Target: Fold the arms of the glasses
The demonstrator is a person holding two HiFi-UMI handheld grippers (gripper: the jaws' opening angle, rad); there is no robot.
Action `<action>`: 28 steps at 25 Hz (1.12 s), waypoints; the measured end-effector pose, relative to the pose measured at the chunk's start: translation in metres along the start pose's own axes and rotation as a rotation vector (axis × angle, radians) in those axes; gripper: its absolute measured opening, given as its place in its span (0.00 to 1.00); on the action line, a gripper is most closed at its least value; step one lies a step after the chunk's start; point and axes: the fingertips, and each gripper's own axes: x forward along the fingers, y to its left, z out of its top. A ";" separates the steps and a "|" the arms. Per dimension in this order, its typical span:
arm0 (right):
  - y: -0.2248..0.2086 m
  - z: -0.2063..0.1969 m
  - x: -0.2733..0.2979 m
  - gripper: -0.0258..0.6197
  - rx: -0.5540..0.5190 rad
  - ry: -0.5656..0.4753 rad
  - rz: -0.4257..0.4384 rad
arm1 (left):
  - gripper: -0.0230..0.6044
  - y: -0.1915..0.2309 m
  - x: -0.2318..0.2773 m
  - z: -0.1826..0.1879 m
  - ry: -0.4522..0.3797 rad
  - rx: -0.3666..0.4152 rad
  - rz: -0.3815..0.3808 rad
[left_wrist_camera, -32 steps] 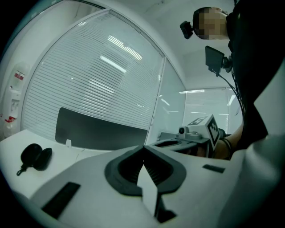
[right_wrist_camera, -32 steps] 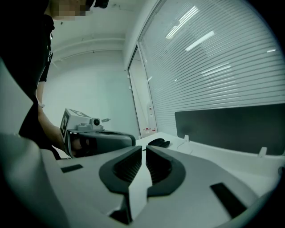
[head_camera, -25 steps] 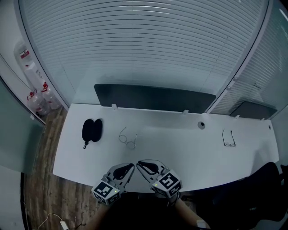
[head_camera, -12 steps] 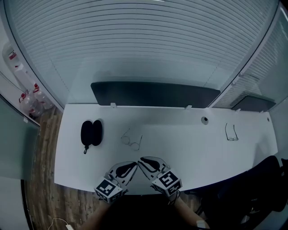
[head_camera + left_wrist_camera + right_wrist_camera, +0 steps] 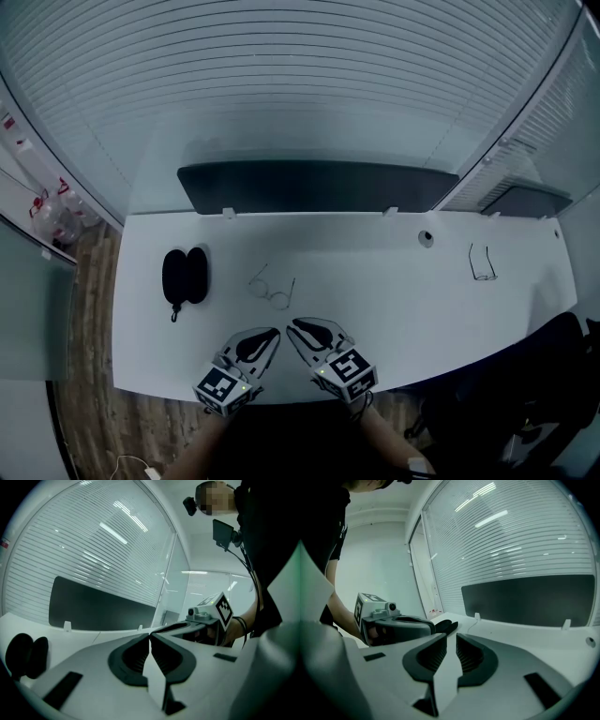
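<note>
Thin wire glasses (image 5: 272, 289) lie on the white desk (image 5: 375, 300) with their arms spread, left of centre. A black glasses case (image 5: 185, 277) rests to their left and shows as dark ovals (image 5: 26, 656) in the left gripper view. My left gripper (image 5: 274, 332) (image 5: 150, 634) hovers over the desk's near edge, its tips touching and nothing held. Beside it my right gripper (image 5: 292, 324) (image 5: 451, 635) has a narrow gap between its jaws, also empty. Both sit just short of the glasses, tips angled toward each other.
A second pair of glasses (image 5: 482, 262) lies at the desk's far right, near a round cable hole (image 5: 426, 238). A dark partition panel (image 5: 314, 187) runs along the back edge before slatted blinds. A black chair (image 5: 534, 384) stands at lower right.
Both grippers have edged forward over the desk's near edge toward the wire glasses. Their jaws look the same as before. The head view has shifted slightly.
</note>
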 end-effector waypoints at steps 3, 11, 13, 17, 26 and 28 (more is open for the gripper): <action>-0.003 -0.002 0.005 0.13 0.003 0.009 -0.004 | 0.05 0.003 0.002 -0.004 0.005 -0.007 0.003; -0.014 -0.011 0.021 0.19 0.025 0.050 -0.020 | 0.08 0.020 0.008 -0.013 0.032 -0.007 0.027; -0.017 -0.014 0.024 0.19 0.033 0.064 -0.029 | 0.08 0.023 0.010 -0.016 0.039 -0.007 0.024; -0.022 -0.021 0.030 0.19 0.059 0.085 -0.037 | 0.09 0.037 0.013 -0.013 0.052 -0.016 0.039; -0.046 -0.034 0.039 0.19 0.097 0.134 -0.076 | 0.14 0.093 0.014 -0.028 0.095 -0.013 0.121; -0.049 -0.037 0.041 0.19 0.104 0.147 -0.083 | 0.16 0.105 0.016 -0.030 0.105 -0.007 0.135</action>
